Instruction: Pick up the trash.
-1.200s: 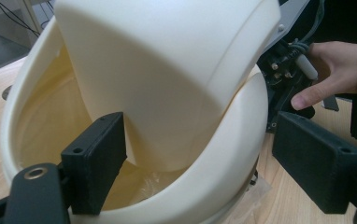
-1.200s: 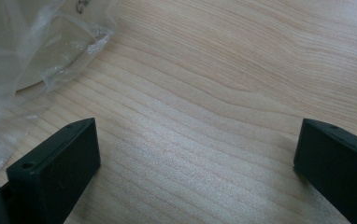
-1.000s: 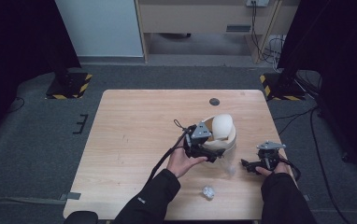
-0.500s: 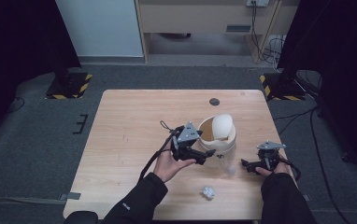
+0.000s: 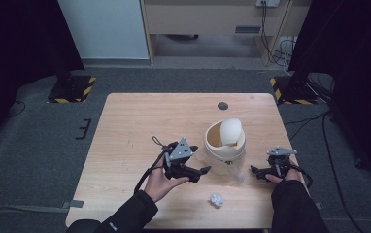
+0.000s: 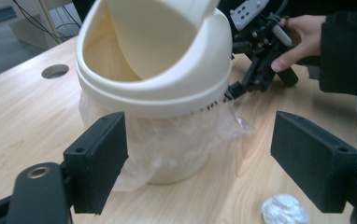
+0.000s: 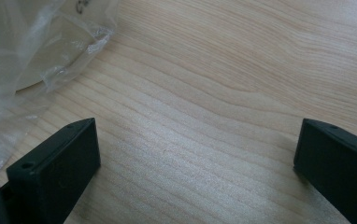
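A cream bin [image 5: 225, 145] with a swing lid [image 5: 231, 131] tipped open stands right of the table's middle, and a clear plastic liner [image 5: 237, 172] hangs out under its rim. My left gripper [image 5: 202, 171] is open just left of the bin and points at it without touching. In the left gripper view the bin [image 6: 153, 79] stands beyond the open left gripper [image 6: 204, 161]. A crumpled whitish ball [image 5: 216, 199] lies near the front edge; the same ball [image 6: 284, 211] shows by that gripper's right-hand jaw. My right gripper [image 5: 255, 171] rests open on the table right of the bin, with bare wood between its jaws [image 7: 190, 163].
The wooden table [image 5: 140, 126] has a round cable hole [image 5: 223, 106] near its far edge. The liner's loose plastic [image 7: 36, 42] spreads on the wood beside the right gripper. Grey carpet surrounds the table, with a cabinet and cables beyond.
My left gripper has drawn back from the bin, to the left and toward the person. The bin's lid now stands tipped, showing the opening. The right gripper has stayed put.
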Demonstrator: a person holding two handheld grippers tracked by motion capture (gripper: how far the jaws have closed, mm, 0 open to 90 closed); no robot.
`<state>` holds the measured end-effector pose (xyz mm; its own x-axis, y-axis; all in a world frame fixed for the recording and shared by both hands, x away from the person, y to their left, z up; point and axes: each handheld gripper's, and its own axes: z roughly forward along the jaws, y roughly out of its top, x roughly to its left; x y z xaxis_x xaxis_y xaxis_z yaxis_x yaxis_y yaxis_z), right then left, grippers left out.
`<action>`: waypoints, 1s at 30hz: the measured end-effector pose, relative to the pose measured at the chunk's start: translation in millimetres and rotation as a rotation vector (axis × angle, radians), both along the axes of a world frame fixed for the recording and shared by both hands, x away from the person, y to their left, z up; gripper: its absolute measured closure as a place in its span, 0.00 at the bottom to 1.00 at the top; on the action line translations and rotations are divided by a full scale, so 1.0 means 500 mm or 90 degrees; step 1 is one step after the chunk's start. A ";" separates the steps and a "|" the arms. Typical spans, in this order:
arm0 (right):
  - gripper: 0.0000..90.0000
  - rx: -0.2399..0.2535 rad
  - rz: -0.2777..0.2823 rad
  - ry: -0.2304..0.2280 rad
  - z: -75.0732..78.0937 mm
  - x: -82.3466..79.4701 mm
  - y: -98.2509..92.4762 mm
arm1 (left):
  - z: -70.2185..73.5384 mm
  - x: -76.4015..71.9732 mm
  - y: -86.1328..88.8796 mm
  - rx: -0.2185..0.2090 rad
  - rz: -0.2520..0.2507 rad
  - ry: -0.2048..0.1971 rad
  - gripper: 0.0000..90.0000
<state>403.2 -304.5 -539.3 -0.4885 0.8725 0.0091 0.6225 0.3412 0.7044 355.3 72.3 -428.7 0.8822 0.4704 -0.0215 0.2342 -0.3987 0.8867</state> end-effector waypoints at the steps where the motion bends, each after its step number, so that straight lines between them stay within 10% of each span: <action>1: 0.01 0.000 0.000 -0.001 0.000 0.000 0.000 | -0.004 -0.004 0.002 0.000 0.000 0.001 0.20; 30: 0.01 0.000 0.001 -0.001 0.000 0.000 0.000 | -0.131 -0.058 -0.056 0.072 -0.071 0.084 0.25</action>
<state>403.3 -304.5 -539.3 -0.4895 0.8720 0.0084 0.6214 0.3421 0.7048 326.4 44.3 -494.1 0.9218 0.3763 -0.0933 0.2948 -0.5240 0.7991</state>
